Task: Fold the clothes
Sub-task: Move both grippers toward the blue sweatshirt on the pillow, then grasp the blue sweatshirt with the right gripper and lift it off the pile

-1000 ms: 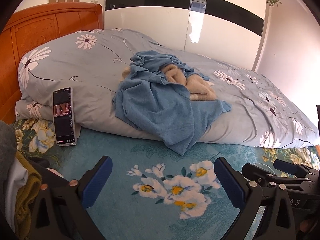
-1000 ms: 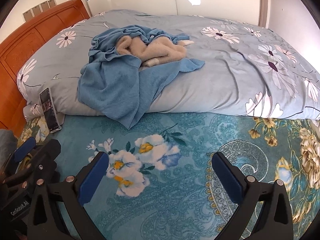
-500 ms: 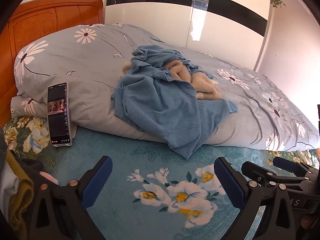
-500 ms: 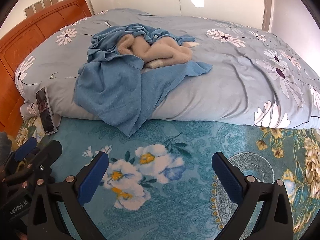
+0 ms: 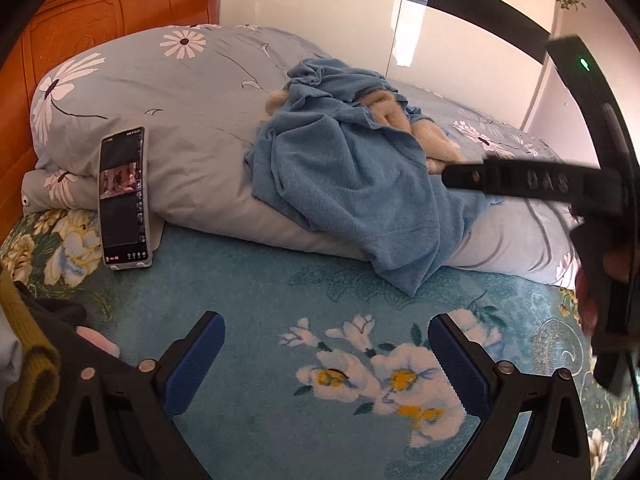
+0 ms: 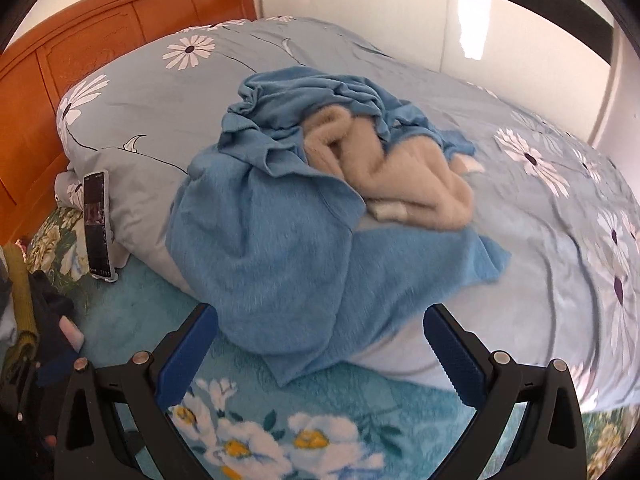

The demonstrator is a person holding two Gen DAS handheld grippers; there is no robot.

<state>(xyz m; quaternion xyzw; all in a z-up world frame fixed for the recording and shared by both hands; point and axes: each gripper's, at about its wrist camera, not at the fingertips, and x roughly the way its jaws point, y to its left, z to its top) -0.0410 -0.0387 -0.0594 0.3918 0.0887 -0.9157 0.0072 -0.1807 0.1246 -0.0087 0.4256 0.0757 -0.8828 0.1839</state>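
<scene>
The right gripper (image 6: 320,356) has moved in close to the blue top (image 6: 280,240), which hangs over the front edge of the folded quilt (image 6: 540,208). Both it and the left gripper (image 5: 326,360) are wide open, holding nothing. A grab looks near.

Each hand-held gripper (image 5: 326,360) (image 6: 320,352) has black angular arms, silver screws, and blue ribbed pads (image 5: 196,364).

Bright daylight, wardrobe (image 5: 360,32) glare, fisheye-warped, motion-blurred edges.
</scene>
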